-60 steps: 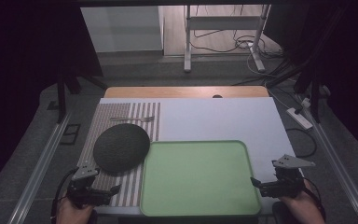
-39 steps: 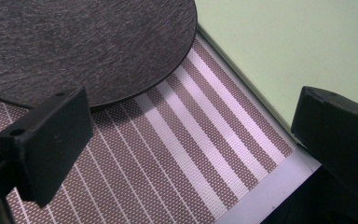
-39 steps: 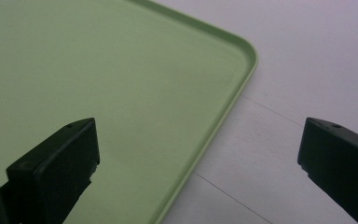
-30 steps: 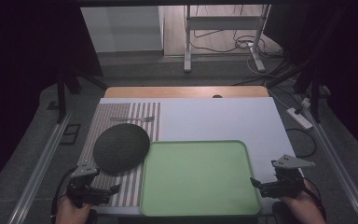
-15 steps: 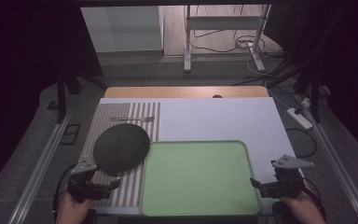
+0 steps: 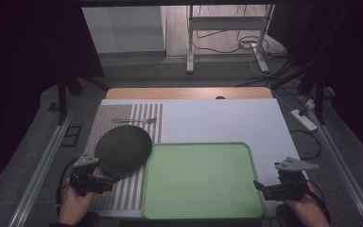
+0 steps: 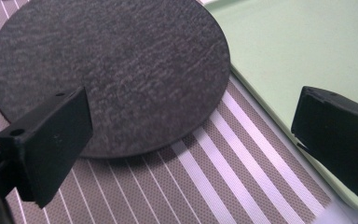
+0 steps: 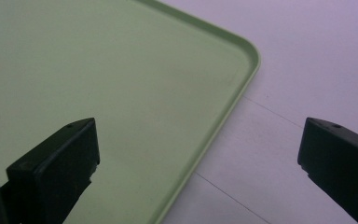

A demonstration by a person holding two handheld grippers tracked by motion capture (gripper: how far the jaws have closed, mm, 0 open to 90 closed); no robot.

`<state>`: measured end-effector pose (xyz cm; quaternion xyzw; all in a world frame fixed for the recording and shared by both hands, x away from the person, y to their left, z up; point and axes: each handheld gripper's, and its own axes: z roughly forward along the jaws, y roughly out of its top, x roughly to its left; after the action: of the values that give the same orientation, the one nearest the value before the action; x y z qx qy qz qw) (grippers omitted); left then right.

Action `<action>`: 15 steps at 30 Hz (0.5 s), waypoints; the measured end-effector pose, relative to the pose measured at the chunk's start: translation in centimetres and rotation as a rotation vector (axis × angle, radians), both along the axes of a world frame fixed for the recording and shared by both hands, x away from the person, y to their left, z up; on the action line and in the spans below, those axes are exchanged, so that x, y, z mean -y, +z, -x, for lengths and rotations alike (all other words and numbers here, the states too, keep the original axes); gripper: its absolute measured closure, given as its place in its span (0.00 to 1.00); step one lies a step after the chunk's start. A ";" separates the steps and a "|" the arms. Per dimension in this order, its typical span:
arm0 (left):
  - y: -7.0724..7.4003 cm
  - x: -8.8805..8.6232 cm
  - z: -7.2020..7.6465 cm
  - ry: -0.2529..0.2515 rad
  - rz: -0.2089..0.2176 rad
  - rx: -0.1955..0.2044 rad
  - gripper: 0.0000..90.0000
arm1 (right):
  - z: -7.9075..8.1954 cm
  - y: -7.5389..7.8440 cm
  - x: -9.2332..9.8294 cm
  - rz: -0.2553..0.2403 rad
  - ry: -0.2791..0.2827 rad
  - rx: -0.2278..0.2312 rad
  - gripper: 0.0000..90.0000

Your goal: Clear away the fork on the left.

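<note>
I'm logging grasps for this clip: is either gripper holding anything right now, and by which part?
Nothing is held. The left gripper is open, its jaws apart at the near edge of the dark plate. The right gripper is open astride the tray rim.

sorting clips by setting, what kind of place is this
Probably a lab or recording workspace with a mock table setting. A striped placemat holds a dark round plate and a fork beside a green tray, while bare frame legs and loose cables lie on the floor behind.

White table (image 6: 217, 120): striped placemat (image 6: 123, 142) left, green tray (image 6: 198, 177) front centre, beside placemat.
</note>
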<state>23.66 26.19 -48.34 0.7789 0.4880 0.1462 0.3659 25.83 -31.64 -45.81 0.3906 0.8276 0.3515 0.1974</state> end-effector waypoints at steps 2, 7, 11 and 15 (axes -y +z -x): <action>-0.1 0.1 -0.6 -0.008 -0.006 0.004 0.00 | 0.0 0.0 0.0 0.000 -0.001 0.000 0.00; 0.0 0.0 -2.0 -0.024 0.003 -0.005 0.00 | 0.0 0.0 0.0 0.001 -0.001 -0.001 0.00; 0.0 -0.2 -2.9 -0.039 0.032 -0.009 0.00 | 0.0 0.0 0.0 0.001 -0.001 0.000 0.00; -0.2 -0.5 -3.8 -0.064 0.060 -0.008 0.01 | 0.0 0.0 0.0 0.003 -0.001 -0.001 0.00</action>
<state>27.49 26.65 -48.54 0.7833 0.4683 0.1167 0.3918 25.83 -31.63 -45.81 0.3907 0.8281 0.3500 0.1977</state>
